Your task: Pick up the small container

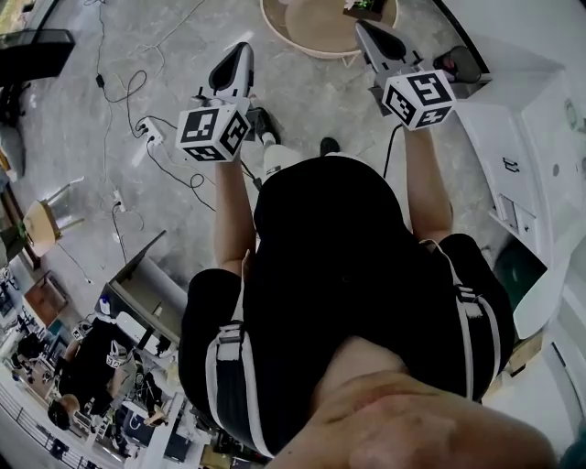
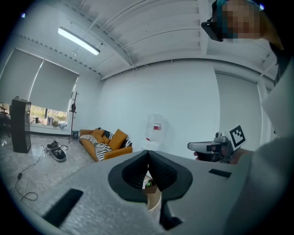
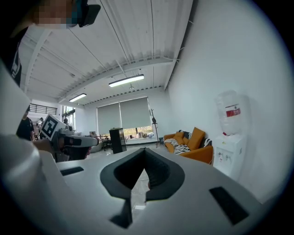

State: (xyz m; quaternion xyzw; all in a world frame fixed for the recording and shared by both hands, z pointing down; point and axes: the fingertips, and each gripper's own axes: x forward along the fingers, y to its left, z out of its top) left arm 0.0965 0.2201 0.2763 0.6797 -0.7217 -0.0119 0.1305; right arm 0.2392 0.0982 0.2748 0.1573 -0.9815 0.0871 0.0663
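A small brown container (image 1: pixel 364 6) with something green in it sits on a round wooden table (image 1: pixel 311 32) at the top edge of the head view. Both grippers are held up in the air short of the table. My left gripper (image 1: pixel 241 50) is shut and holds nothing. In the left gripper view its jaws (image 2: pixel 147 153) meet, and the container (image 2: pixel 148 184) and table rim (image 2: pixel 155 200) show below through the gap. My right gripper (image 1: pixel 363 27) also looks shut and empty, its jaws (image 3: pixel 144 151) meeting at the tip.
Cables (image 1: pixel 137 110) and a power strip (image 1: pixel 151 131) lie on the grey floor to the left. A white counter (image 1: pixel 540 156) runs along the right. An orange sofa (image 2: pixel 104 142), a water dispenser (image 2: pixel 155 133) and a black tower (image 2: pixel 20 126) stand farther off.
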